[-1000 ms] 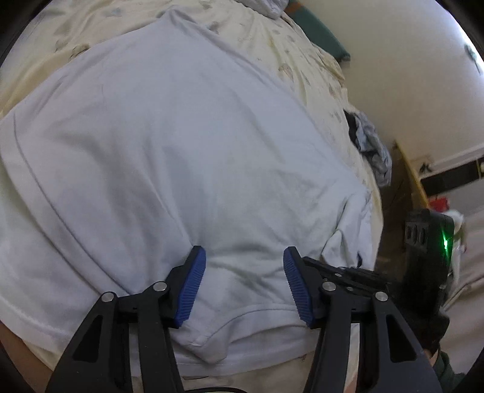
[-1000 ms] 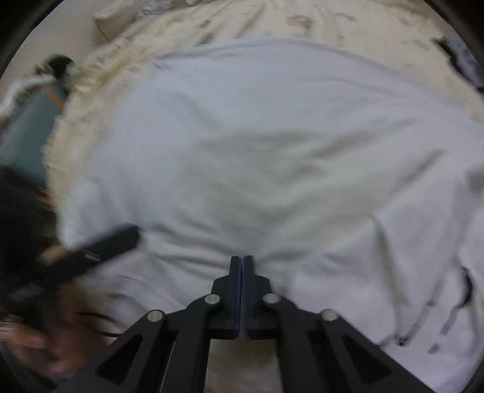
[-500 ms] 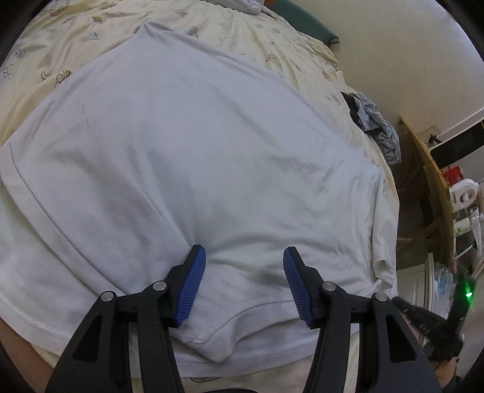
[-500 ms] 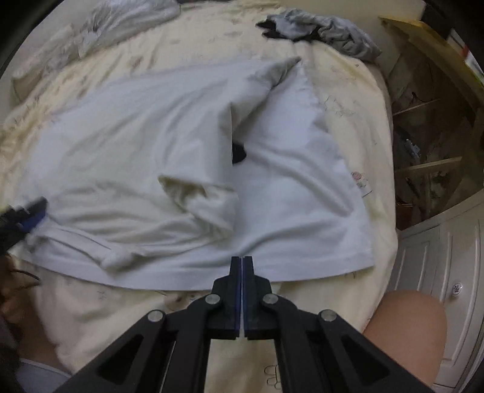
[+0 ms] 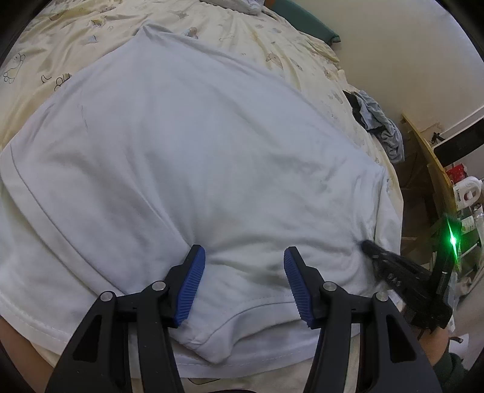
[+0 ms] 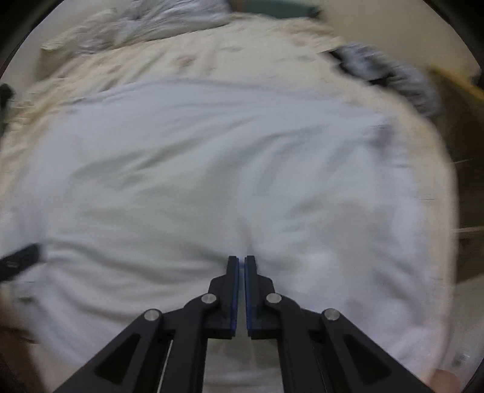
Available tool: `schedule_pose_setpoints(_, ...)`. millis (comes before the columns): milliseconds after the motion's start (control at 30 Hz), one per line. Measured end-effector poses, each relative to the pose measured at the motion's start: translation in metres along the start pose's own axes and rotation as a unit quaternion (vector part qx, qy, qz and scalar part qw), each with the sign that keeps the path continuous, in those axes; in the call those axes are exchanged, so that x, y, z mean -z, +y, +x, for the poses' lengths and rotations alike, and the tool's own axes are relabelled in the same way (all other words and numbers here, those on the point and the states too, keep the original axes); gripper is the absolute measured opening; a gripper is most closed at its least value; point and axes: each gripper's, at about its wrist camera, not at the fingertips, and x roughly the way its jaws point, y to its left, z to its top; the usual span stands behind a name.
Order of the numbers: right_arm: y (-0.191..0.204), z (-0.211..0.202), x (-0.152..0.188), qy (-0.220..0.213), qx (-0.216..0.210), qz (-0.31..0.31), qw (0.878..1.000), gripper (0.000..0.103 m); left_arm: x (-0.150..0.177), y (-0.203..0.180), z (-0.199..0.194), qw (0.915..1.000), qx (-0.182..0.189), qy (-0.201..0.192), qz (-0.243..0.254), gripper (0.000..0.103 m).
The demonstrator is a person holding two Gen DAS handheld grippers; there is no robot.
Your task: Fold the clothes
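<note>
The white T-shirt [image 5: 193,157] is spread flat on the cream cartoon-print bedsheet [image 5: 75,27] (no legible writing is seen). The left gripper [image 5: 244,257] is held spread over its hem; the right gripper [image 6: 241,263] is pressed together, nothing pinched.

Soft, even daylight; left view sharp, right view motion-blurred, both fisheye-warped with dark corners.

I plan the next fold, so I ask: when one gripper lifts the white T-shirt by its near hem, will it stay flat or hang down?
The white T-shirt would probably sag: it wrinkles softly where it lies on the bedsheet. It looks thin, so likely light. The doubled hem may give a firmer hold.
</note>
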Motion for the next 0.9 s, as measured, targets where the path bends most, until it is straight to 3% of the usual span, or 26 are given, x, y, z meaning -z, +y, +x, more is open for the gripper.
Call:
schedule_pose_setpoints(100, -0.064, -0.016, 0.015, -0.008, 0.06, 0.054, 0.997, 0.002, 0.0, -0.002, 0.003, 1.0, 0.001, -0.002, 0.0, 0.059)
schedule_pose_setpoints(167, -0.126, -0.029, 0.032, 0.007, 0.081, 0.13, 0.988, 0.002, -0.002, -0.004, 0.005, 1.0, 0.001, -0.004, -0.002, 0.059)
schedule_pose_setpoints(233, -0.17, -0.045, 0.048, 0.018, 0.052, 0.189, 0.98, 0.002, -0.002, -0.005, 0.006, 1.0, 0.002, -0.005, -0.003, 0.059)
schedule_pose_setpoints(300, -0.201, -0.061, 0.058, 0.013, -0.015, 0.238, 0.971, 0.005, -0.003, -0.006, 0.007, 1.0, 0.002, -0.005, -0.005, 0.059)
schedule_pose_setpoints(333, -0.203, -0.064, 0.058, 0.011, -0.054, 0.254, 0.966, 0.012, -0.003, -0.006, 0.007, 1.0, 0.002, -0.005, -0.004, 0.059)
schedule_pose_setpoints(400, -0.195, -0.059, 0.053, 0.011, -0.161, 0.265, 0.951, 0.036, -0.004, -0.007, 0.008, 1.0, -0.001, -0.005, -0.001, 0.059)
schedule_pose_setpoints(433, -0.185, -0.057, 0.052, 0.008, -0.183, 0.247, 0.952, 0.054, -0.004, -0.008, 0.009, 1.0, -0.002, -0.005, 0.001, 0.059)
schedule_pose_setpoints(467, -0.174, -0.056, 0.047, 0.006, -0.186, 0.215, 0.959, 0.061, -0.004, -0.009, 0.009, 1.0, -0.003, -0.005, 0.003, 0.059)
schedule_pose_setpoints(600, -0.117, -0.047, 0.036, -0.004, -0.148, 0.082, 0.986, 0.061, -0.003, -0.008, 0.008, 1.0, -0.004, -0.007, -0.002, 0.059)
schedule_pose_setpoints(700, -0.097, -0.034, 0.03, 0.004, -0.136, 0.051, 0.989, 0.061, -0.003, -0.009, 0.008, 0.9999, -0.008, -0.008, -0.003, 0.059)
schedule_pose_setpoints(767, -0.119, -0.02, 0.028, 0.027, -0.169, 0.119, 0.978, 0.061, -0.003, -0.01, 0.009, 0.9999, -0.009, -0.008, -0.001, 0.059)
schedule_pose_setpoints(900, -0.157, -0.014, 0.037, 0.012, -0.236, 0.26, 0.936, 0.061, -0.002, -0.01, 0.009, 0.9999, -0.006, -0.011, -0.001, 0.059)
